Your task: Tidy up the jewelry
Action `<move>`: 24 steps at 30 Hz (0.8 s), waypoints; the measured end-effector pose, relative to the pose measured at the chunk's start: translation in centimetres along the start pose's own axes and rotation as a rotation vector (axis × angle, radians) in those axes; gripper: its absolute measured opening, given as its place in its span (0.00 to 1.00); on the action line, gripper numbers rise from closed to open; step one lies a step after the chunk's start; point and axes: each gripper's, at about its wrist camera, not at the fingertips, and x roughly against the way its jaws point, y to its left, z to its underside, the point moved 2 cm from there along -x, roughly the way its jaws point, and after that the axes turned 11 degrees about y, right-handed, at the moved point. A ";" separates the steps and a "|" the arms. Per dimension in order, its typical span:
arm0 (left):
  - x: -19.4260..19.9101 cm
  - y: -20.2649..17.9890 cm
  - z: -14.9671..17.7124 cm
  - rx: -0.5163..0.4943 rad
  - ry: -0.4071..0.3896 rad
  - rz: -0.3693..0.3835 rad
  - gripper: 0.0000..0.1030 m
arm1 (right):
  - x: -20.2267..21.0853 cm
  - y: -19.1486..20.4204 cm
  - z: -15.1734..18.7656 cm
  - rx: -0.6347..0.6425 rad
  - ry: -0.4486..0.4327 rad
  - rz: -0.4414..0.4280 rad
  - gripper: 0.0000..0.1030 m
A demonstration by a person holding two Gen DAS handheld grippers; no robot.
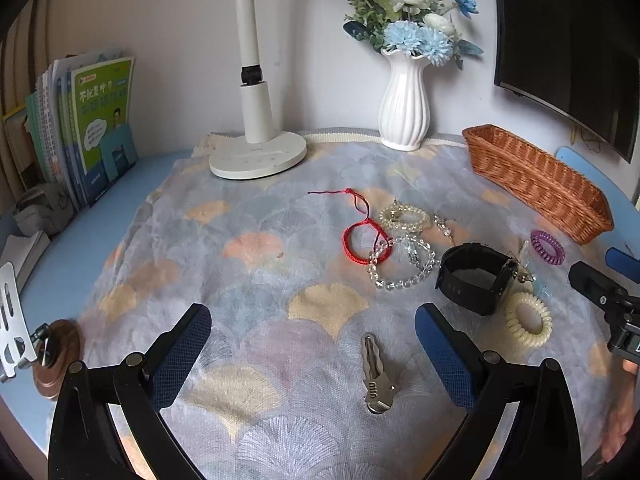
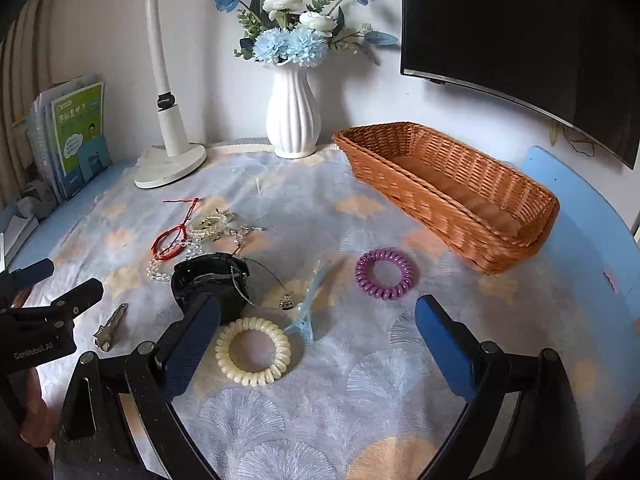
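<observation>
Jewelry lies scattered on a patterned cloth [image 1: 256, 264]. A red cord bracelet [image 1: 362, 240], a pearl bracelet [image 1: 404, 216], a clear bead bracelet [image 1: 404, 266], a black watch [image 1: 476, 276], a cream coil hair tie [image 1: 528, 320] and a purple coil hair tie [image 1: 547, 246] sit near the middle. A light blue hair clip [image 2: 310, 304] and a thin wire necklace with a charm [image 2: 280, 292] lie by the watch [image 2: 212, 284]. A metal key [image 1: 376, 376] lies between the fingers of my open left gripper [image 1: 314, 344]. My right gripper [image 2: 318, 338] is open above the cloth beside the cream hair tie [image 2: 254, 350]. An empty wicker basket [image 2: 448, 192] stands at the back right.
A white vase of blue flowers [image 2: 294, 116] and a white desk lamp [image 1: 256, 128] stand at the back. Books [image 1: 92, 128] lean at the left. A dark monitor [image 2: 520, 32] hangs at the upper right. A round brown stand [image 1: 56, 356] sits at the left edge.
</observation>
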 end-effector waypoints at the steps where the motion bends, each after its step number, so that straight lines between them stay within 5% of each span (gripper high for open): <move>1: 0.0 0.0 0.0 -0.001 0.002 -0.001 0.99 | 0.0 0.0 0.0 0.002 -0.001 0.011 0.96; 24: 0.9 -0.1 0.7 -0.012 -0.005 0.037 0.99 | 0.6 -0.8 0.2 -0.011 -0.004 -0.022 0.96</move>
